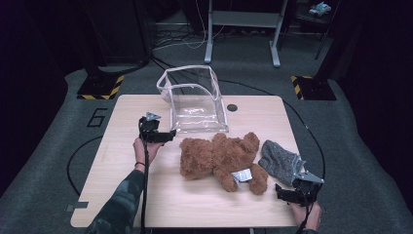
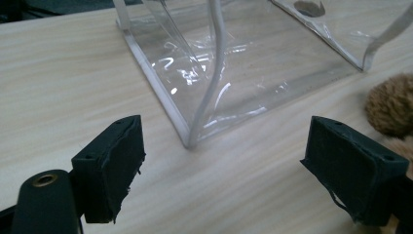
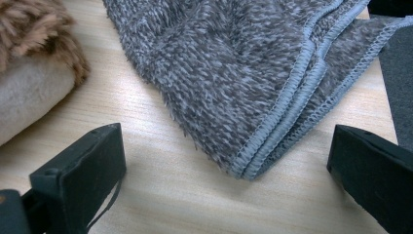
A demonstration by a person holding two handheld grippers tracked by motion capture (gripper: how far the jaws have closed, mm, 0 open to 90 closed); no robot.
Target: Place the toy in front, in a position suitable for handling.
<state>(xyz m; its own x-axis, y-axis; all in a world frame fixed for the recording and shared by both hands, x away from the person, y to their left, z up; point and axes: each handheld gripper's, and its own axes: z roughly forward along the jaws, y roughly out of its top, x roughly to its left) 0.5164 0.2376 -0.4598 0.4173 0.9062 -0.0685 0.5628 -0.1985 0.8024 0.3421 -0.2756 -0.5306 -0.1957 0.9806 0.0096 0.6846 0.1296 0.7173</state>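
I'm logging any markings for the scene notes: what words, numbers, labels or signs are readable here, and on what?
"6": large dark numeral on the grey floor, left of the table.
White tag on the teddy bear: too small to read.
Yellow-black hazard stripes on the floor plates: no text.

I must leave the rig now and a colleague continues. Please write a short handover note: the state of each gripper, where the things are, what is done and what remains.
Left gripper: open, holds nothing, pointed at the near corner of the clear bag.
Right gripper: open, holds nothing, at the table's near right edge, facing the hem of the grey cloth.
Things: the clear bag stands open at the far middle of the table. The brown teddy bear lies in front of it, the grey cloth to its right.
Done: nothing packed; the bag looks empty.
Left: probably grip the bag and put the bear and cloth inside.
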